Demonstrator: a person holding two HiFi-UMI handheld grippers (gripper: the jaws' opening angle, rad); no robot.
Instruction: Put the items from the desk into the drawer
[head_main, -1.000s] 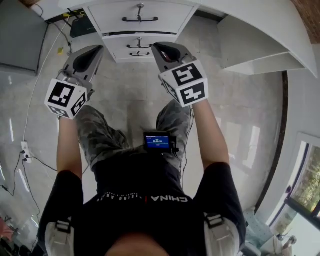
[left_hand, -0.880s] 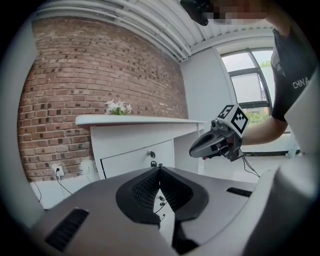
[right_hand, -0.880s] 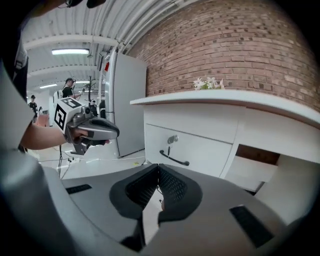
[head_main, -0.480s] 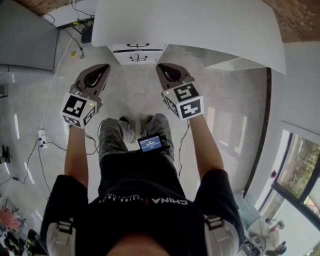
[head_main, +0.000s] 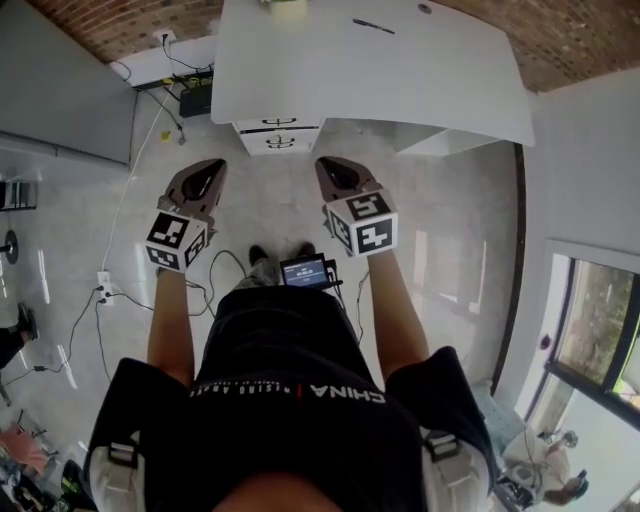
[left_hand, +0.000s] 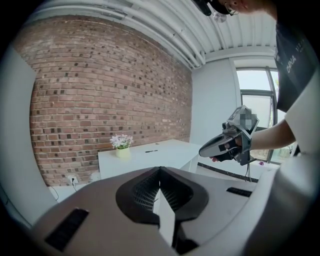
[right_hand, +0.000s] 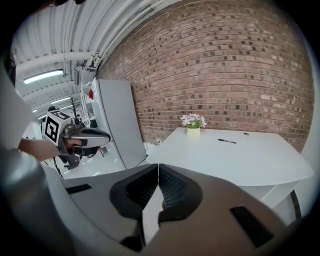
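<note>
The white desk (head_main: 400, 80) stands ahead of me, with a potted flower (head_main: 285, 6), a black pen (head_main: 372, 25) and a small round object (head_main: 425, 8) on top. Under it sits the white drawer unit (head_main: 278, 135), its drawers closed. My left gripper (head_main: 212, 164) and right gripper (head_main: 328, 162) hover above the floor, well short of the desk, both shut and holding nothing. In the left gripper view the shut jaws (left_hand: 160, 168) point toward the flower (left_hand: 121, 144) and pen (left_hand: 151, 150). The right gripper view shows its shut jaws (right_hand: 158, 166), the flower (right_hand: 193, 125) and pen (right_hand: 227, 141).
A tall grey panel (head_main: 70, 90) stands left of the desk. A power strip and cables (head_main: 190, 95) lie by the brick wall, and more cables (head_main: 100, 290) trail on the floor at left. A window (head_main: 600, 330) is at the right. A small screen (head_main: 305, 270) hangs at my waist.
The view has pulled back from the drawer unit: the drawers look smaller and farther, and the desk top with its items has come into sight. Both grippers stay shut.
</note>
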